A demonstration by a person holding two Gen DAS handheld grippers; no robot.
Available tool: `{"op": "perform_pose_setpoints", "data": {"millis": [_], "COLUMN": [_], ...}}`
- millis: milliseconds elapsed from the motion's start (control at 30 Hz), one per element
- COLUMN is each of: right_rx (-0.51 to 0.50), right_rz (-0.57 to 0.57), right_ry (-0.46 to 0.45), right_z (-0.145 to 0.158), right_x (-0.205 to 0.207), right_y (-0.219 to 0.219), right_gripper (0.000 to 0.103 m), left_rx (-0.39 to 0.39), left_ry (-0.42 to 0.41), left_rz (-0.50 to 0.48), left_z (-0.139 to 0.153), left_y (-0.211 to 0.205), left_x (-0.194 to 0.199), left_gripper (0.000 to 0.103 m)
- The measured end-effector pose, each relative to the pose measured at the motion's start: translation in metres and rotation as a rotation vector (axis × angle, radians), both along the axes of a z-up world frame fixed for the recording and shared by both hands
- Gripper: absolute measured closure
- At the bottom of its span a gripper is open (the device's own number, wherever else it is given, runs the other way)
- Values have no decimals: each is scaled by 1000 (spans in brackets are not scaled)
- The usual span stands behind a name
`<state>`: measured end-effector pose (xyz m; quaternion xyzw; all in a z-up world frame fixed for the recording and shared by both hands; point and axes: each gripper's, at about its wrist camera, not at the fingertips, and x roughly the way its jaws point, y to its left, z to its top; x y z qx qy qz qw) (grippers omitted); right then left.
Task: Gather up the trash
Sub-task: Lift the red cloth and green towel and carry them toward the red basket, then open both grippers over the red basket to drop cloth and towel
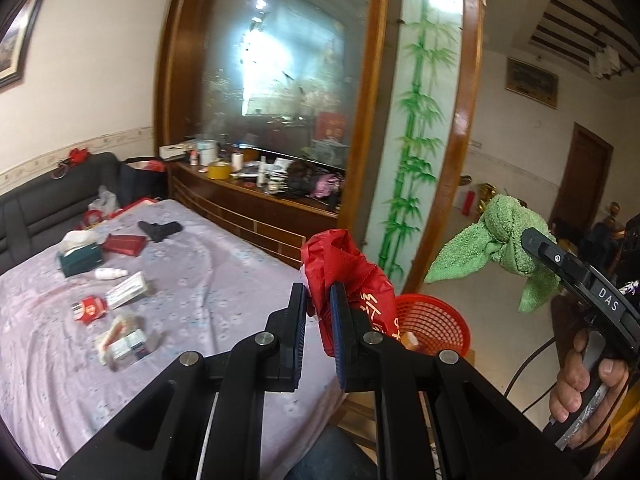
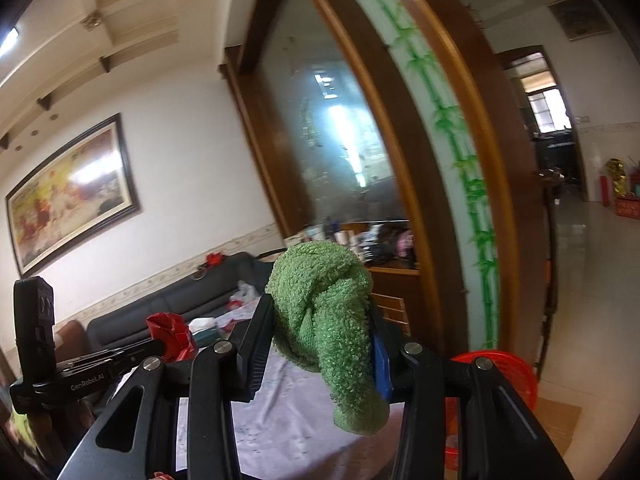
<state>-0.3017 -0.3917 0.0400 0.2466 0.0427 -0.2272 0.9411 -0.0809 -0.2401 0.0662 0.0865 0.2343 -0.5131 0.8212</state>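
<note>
My left gripper [image 1: 318, 300] is shut on a crumpled red plastic bag [image 1: 348, 276], held above the table's right edge, just left of a red mesh basket [image 1: 436, 324] on the floor. My right gripper [image 2: 320, 320] is shut on a knotted green towel [image 2: 320, 312], and the left wrist view shows that towel [image 1: 496, 244] held up in the air to the right, above and beyond the basket. In the right wrist view the red bag [image 2: 172, 336] sits in the other gripper at lower left, and the basket [image 2: 512, 368] lies low at right.
The table's lilac cloth [image 1: 208, 280] carries a teal tissue box [image 1: 78, 258], a red box [image 1: 124, 245], a black pistol-shaped thing [image 1: 160, 230], a white bottle [image 1: 110, 274] and several small packs. A dark sofa [image 1: 48, 204] lies behind, a cluttered wooden cabinet [image 1: 260, 200] beyond. A person's fingers [image 1: 580, 384] grip the right handle.
</note>
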Motion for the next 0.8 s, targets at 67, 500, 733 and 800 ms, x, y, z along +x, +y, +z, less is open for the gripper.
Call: {"op": "perform_pose_setpoints", "data": {"millis": [67,500,733,800], "right_rx": [15,86,171,190], "right_rz": [-33,-154,-216,-229], "right_ry": [8,77,123,130], "right_z": [-4,-36,-65,-72], "right_x": [-9,-36,-42,-44], "right_y": [-10,-51,-77,-83], "right_gripper": [57,57,57,57], "left_rx": [-1,58,141,161], "left_ry": [-2,53,122,130], "left_rz": [-19,-200,-321,-353], "left_z": [0,-30,-68,-82], "left_y": [-10,-88,-144,-160], "left_x": [-3,-22,-32,-35], "left_gripper": [91,91,91,91]}}
